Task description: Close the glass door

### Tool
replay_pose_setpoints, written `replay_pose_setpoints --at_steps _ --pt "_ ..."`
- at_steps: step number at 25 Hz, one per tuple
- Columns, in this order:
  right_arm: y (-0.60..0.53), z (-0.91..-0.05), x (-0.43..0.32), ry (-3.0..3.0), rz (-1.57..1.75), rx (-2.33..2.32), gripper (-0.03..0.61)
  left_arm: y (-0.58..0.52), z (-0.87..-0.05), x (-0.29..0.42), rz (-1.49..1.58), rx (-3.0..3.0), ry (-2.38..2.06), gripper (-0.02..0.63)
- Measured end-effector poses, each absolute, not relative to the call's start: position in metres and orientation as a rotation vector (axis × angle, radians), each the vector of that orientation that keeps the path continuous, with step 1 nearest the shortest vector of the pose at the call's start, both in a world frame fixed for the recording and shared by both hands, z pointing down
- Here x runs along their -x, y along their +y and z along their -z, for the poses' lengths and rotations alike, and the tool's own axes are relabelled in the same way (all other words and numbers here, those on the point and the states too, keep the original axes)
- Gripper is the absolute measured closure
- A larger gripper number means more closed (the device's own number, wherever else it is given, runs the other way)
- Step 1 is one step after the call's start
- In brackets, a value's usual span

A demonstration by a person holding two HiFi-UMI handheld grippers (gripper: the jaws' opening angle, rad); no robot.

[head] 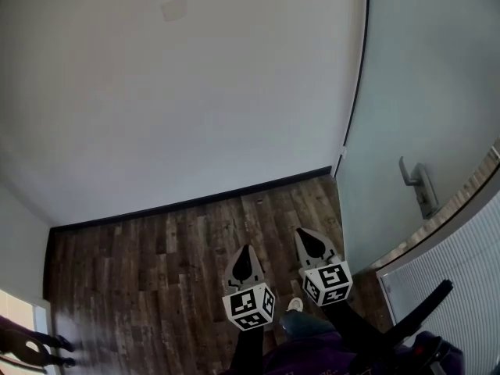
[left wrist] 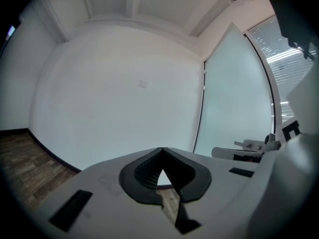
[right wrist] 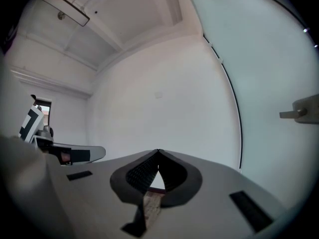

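The frosted glass door [head: 422,92] stands at the right, swung open beside the white wall, with a grey lever handle [head: 418,184] on it. Both grippers hang side by side over the wooden floor, pointing toward the wall corner. My left gripper [head: 248,247] is shut with nothing in it; its tips meet in the left gripper view [left wrist: 162,148]. My right gripper [head: 301,230] is shut and empty too, tips together [right wrist: 158,151]. The right one is nearer the door, short of the handle [right wrist: 299,112]. The door [left wrist: 234,98] fills the right of the left gripper view.
A white wall [head: 180,92] with a dark baseboard [head: 195,201] closes the far side. Dark wood floor [head: 156,272] lies below. A ribbed white panel [head: 461,287] sits at the lower right, past the door's edge. A doorway opening shows at the lower left [head: 19,326].
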State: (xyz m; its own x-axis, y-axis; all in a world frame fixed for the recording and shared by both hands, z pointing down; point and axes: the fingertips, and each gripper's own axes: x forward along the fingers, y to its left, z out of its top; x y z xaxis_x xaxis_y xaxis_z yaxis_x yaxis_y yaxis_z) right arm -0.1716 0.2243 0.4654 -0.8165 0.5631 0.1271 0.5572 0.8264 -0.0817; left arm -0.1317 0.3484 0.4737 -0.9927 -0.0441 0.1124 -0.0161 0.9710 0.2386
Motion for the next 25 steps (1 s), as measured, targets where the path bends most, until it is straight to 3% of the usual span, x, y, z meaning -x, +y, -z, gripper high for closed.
replay_pose_setpoints --at_steps 12,25 --pt "0.147 -0.455 0.278 -2.947 -0.045 0.612 0.581 0.263 -0.470 0.267 0.372 -0.387 -2.955 0.614" --pt "-0.015 -0.447 0.288 -3.045 -0.088 -0.041 0.581 0.071 -0.460 0.328 0.163 -1.149 -2.738 0.614"
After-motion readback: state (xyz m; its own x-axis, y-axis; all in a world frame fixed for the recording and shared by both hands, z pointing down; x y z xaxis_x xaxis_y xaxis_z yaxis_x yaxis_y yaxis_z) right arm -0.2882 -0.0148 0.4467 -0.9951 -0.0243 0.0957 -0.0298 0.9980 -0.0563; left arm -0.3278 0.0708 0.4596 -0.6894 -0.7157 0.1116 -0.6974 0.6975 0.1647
